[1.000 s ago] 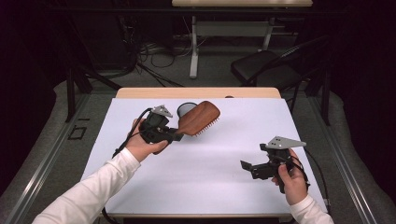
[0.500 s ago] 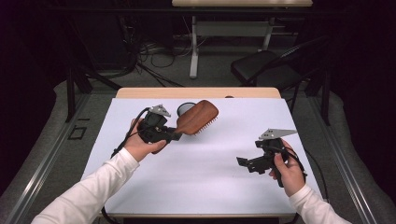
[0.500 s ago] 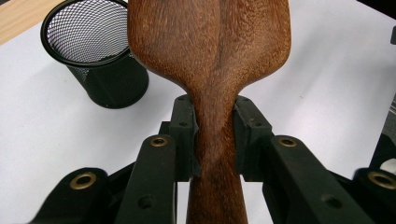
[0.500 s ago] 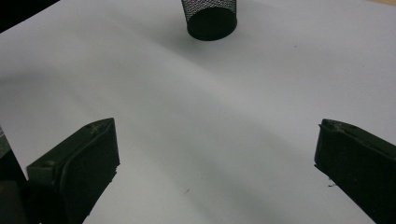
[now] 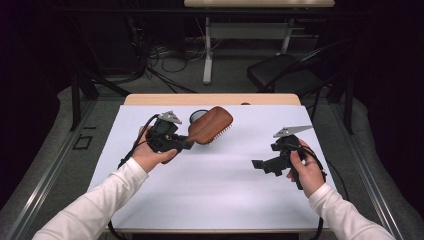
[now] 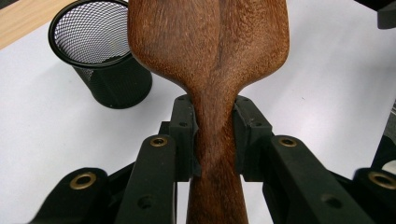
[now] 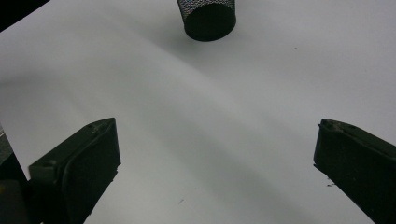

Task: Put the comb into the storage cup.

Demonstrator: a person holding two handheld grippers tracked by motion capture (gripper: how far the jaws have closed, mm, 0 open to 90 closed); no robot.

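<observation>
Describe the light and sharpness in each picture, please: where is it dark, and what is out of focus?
High view: the white table is evenly lit and the room around it falls into darkness. Left gripper view: the wooden brush is sharp enough to show its grain, and the mesh cup is crisp too. Right gripper view: soft grey shadows cross the table, and the near black fingers look slightly soft.

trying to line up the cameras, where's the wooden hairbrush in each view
High view: wooden hairbrush left of centre, in the left gripper.
Left gripper view: centre, handle clamped between the jaws.
Right gripper view: not in it.
Shared landmark: black mesh cup.
</observation>
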